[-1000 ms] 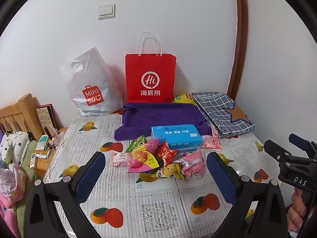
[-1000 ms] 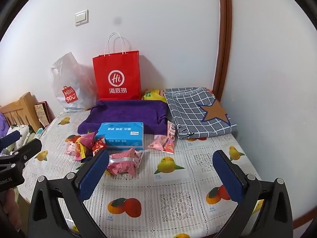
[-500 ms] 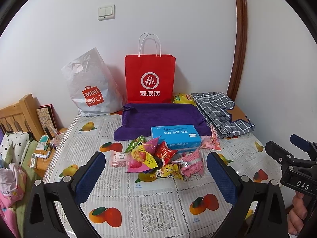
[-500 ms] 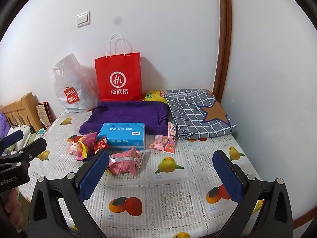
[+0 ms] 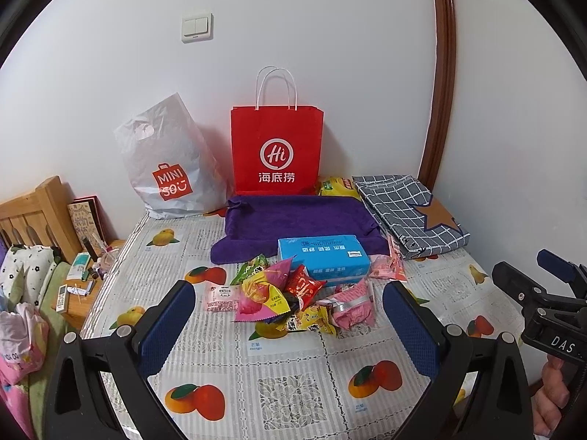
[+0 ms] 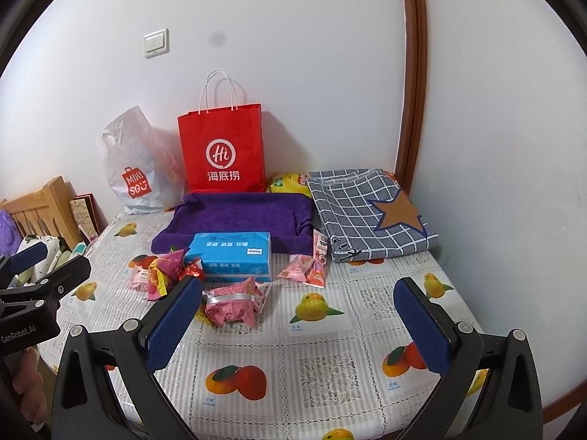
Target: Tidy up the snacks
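A pile of colourful snack packets (image 5: 279,295) lies on the fruit-print tablecloth (image 5: 293,385), in front of a blue tissue box (image 5: 323,256). A crumpled pink packet (image 6: 231,306) sits at the pile's right end. Two more pink packets (image 6: 306,271) lie right of the box. Behind the box is a shallow purple fabric tray (image 5: 293,216). My left gripper (image 5: 289,288) hovers open just short of the pile, holding nothing. My right gripper (image 6: 299,282) is open and holds nothing, with its left pad (image 6: 172,322) near the pink packet.
A red paper bag (image 5: 277,154) and a white plastic bag (image 5: 170,168) stand against the back wall. A yellow packet (image 6: 288,182) and a folded checked cloth (image 6: 367,212) lie at the back right. A wooden bedside stand (image 5: 84,275) with small items is left of the table.
Both views have drifted only slightly. The snacks have not moved, and both grippers stay open.
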A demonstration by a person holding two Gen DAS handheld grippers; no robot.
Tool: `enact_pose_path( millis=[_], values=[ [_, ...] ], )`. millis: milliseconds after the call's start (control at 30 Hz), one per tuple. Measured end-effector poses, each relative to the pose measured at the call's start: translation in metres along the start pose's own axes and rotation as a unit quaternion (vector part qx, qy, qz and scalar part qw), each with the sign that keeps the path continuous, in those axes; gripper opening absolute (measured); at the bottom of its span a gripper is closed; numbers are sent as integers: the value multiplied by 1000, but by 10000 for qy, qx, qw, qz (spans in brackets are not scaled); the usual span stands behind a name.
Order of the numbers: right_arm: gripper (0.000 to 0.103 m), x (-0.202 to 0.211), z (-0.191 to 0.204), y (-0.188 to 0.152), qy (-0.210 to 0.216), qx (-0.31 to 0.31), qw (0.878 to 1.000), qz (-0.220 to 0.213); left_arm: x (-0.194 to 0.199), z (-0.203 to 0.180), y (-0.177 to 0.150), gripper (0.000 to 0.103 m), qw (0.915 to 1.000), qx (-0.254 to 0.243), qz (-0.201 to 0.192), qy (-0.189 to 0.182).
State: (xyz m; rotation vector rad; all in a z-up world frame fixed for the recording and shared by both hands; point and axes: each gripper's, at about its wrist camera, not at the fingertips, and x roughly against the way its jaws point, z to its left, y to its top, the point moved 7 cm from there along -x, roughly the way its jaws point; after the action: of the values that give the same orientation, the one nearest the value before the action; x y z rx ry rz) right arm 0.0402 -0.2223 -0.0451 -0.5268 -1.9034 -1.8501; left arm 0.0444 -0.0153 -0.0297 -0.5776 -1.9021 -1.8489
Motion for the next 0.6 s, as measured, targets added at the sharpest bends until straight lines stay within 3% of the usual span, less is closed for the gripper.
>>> enact_pose_path(
  millis=[600],
  values=[
    [103,3,1,0,28,-23,10000,-22,2,1,1,103,10000,18,-6,9]
  ],
)
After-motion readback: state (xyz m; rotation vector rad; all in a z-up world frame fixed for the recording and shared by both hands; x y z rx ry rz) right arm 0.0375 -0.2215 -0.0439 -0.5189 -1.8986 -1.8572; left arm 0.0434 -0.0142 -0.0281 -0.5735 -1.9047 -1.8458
